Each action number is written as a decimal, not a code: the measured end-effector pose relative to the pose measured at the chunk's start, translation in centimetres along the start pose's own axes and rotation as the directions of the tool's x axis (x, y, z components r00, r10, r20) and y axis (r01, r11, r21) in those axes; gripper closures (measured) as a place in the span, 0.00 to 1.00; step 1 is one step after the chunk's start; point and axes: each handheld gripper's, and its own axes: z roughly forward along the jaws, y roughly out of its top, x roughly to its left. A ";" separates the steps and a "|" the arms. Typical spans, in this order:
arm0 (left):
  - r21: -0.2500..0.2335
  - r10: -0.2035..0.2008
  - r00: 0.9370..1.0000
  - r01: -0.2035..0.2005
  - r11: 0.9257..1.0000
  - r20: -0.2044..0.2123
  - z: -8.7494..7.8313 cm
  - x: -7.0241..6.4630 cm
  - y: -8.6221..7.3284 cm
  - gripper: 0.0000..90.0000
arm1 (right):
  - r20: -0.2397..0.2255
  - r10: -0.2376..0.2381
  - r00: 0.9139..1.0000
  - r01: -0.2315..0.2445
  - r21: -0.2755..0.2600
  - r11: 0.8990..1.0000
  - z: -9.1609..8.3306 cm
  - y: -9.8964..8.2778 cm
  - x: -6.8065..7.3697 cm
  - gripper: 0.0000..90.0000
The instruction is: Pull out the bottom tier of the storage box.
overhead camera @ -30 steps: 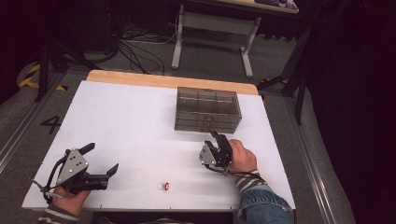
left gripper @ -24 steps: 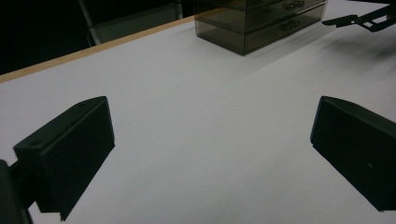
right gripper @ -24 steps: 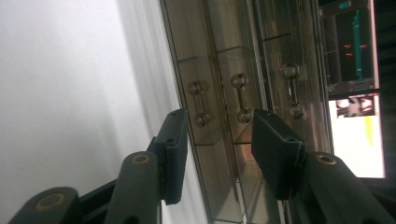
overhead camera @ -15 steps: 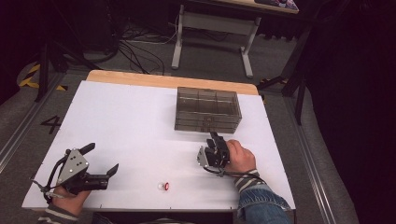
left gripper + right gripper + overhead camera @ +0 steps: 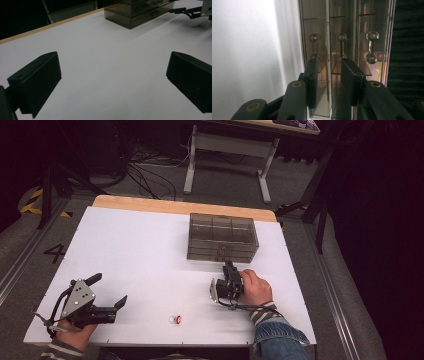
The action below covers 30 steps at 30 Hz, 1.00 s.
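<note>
A smoky clear drawer box stands at the back right of the white table. My right gripper, rolled on its side, points at the box's front. In the right gripper view its jaws have just been closing and stand a narrow gap apart in front of the drawer handles. The drawer fronts show in the gap, and no pad presses on a handle. My left gripper rests at the front left, its jaws wide open over bare table.
A small red and white object lies near the table's front edge, between the two hands. The left gripper view shows the drawer box and the right gripper far off. A metal stand is on the floor behind the table.
The right gripper's jaws have narrowed, and the hand has edged slightly toward the drawer box. The left gripper has stayed where it was.
</note>
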 end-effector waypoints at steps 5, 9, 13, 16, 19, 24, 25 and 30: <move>0.001 0.000 1.000 0.000 1.000 0.000 0.0 0.0 0.0 0.00 | 0.011 -0.006 1.000 0.006 0.008 1.000 0.1 0.1 0.3 0.77; 0.001 -0.002 1.000 0.002 1.000 0.000 0.0 0.0 0.0 0.00 | 0.019 -0.015 1.000 0.015 0.012 1.000 0.3 0.1 0.5 0.78; 0.002 -0.002 1.000 0.002 1.000 0.001 0.0 0.0 0.0 0.00 | 0.017 -0.022 1.000 0.021 0.027 0.999 0.4 0.1 0.6 0.79; 0.003 0.000 1.000 0.000 1.000 0.001 0.1 0.0 0.0 0.00 | 0.016 -0.028 0.999 0.028 0.023 0.999 0.5 0.1 0.6 0.79; 0.003 0.000 1.000 0.000 1.000 0.002 0.1 0.0 0.0 0.00 | 0.015 -0.036 0.999 0.035 0.022 0.999 0.8 0.2 0.7 0.80; 0.004 0.002 1.000 -0.002 1.000 0.002 0.1 0.0 0.0 0.00 | 0.011 -0.043 0.999 0.043 0.025 0.999 1.2 0.2 0.9 0.80; 0.004 0.002 1.000 -0.002 1.000 0.003 0.1 0.0 0.0 0.00 | 0.004 -0.046 0.999 0.046 0.032 0.998 1.4 0.3 1.0 0.80; 0.003 0.002 1.000 -0.002 1.000 0.003 0.1 0.0 0.0 0.00 | -0.001 -0.044 0.999 0.044 0.038 0.998 1.8 0.4 1.2 0.81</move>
